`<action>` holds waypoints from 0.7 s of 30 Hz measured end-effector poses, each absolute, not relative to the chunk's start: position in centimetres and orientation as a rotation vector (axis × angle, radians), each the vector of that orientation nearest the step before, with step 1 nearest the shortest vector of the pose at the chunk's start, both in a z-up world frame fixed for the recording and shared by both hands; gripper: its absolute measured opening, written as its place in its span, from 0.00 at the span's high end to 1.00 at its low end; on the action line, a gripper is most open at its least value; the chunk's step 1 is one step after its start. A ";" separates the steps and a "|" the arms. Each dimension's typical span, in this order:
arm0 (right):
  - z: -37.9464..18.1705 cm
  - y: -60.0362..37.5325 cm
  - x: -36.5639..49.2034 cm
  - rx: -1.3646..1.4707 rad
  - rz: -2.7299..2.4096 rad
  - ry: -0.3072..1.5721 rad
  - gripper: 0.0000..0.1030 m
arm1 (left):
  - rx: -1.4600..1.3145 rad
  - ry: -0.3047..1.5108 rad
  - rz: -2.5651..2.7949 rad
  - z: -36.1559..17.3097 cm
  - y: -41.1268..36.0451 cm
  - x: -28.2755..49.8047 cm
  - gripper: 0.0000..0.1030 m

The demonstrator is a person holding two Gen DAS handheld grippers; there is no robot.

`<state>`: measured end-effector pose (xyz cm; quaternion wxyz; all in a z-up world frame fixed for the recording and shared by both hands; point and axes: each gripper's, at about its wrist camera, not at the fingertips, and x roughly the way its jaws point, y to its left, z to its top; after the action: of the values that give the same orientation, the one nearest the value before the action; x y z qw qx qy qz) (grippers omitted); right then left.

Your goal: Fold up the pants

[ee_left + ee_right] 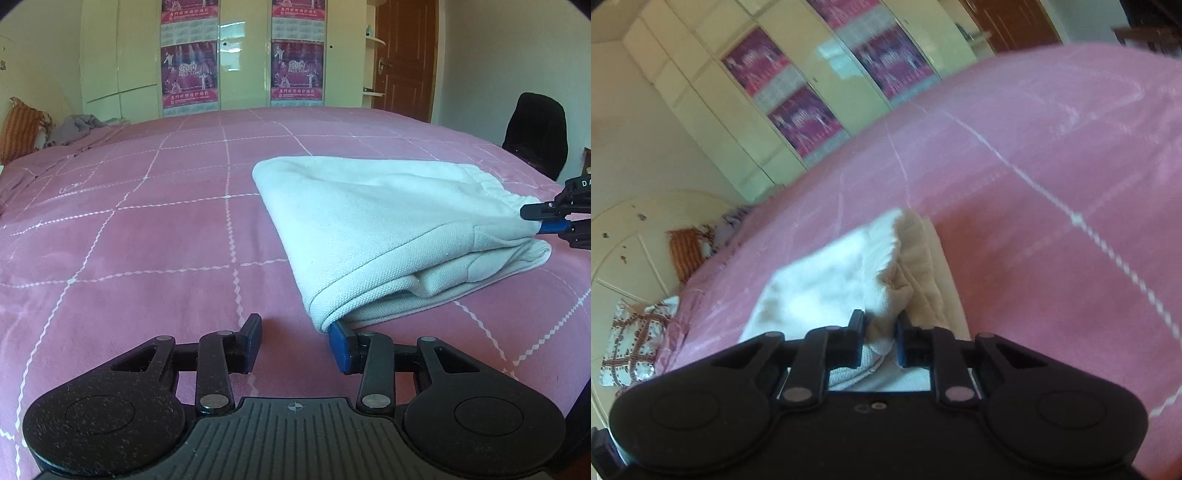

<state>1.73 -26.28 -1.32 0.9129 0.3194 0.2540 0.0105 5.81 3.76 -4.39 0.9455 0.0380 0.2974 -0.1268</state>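
Note:
The white pants (388, 229) lie folded in layers on the pink checked bed cover (147, 240), right of centre in the left wrist view. My left gripper (295, 341) is open and low on the bed, its right finger touching the near corner of the fold. My right gripper (535, 219) comes in from the right edge and pinches the elastic waistband. In the right wrist view the right gripper (881, 338) is shut on bunched white cloth of the pants (842, 280), lifted a little off the bed cover (1052, 184).
A cream wardrobe with purple posters (221, 55) stands behind the bed, with a brown door (404, 59) to its right. A black chair (535, 136) is at the far right. Pillows and crumpled clothes (74, 127) lie at the far left.

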 end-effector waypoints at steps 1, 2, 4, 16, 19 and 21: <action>-1.9 -26.8 1.7 0.717 0.030 0.517 0.79 | 0.079 0.605 -0.257 -4.4 3.8 5.7 0.61; -1.8 -27.1 1.1 0.745 0.040 0.489 0.72 | 0.081 0.606 -0.257 -4.4 3.8 5.6 0.61; -1.1 -27.2 -0.2 0.752 0.032 0.442 0.64 | 0.075 0.607 -0.258 -4.5 4.0 6.0 0.61; -1.7 -26.6 2.7 0.794 0.105 0.500 0.73 | 0.071 0.585 -0.248 -4.5 3.8 5.4 0.59; -0.6 -26.1 1.4 0.744 0.112 0.446 0.73 | 0.082 0.599 -0.245 -4.8 3.6 5.7 0.59; -3.0 -26.3 3.2 0.724 0.049 0.618 0.70 | 0.087 0.611 -0.247 -4.6 3.7 5.6 0.59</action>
<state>3.20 -26.31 -2.98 0.8886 0.3484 0.2973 0.0234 5.61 3.66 -4.64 0.9453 0.0425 0.3000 -0.1211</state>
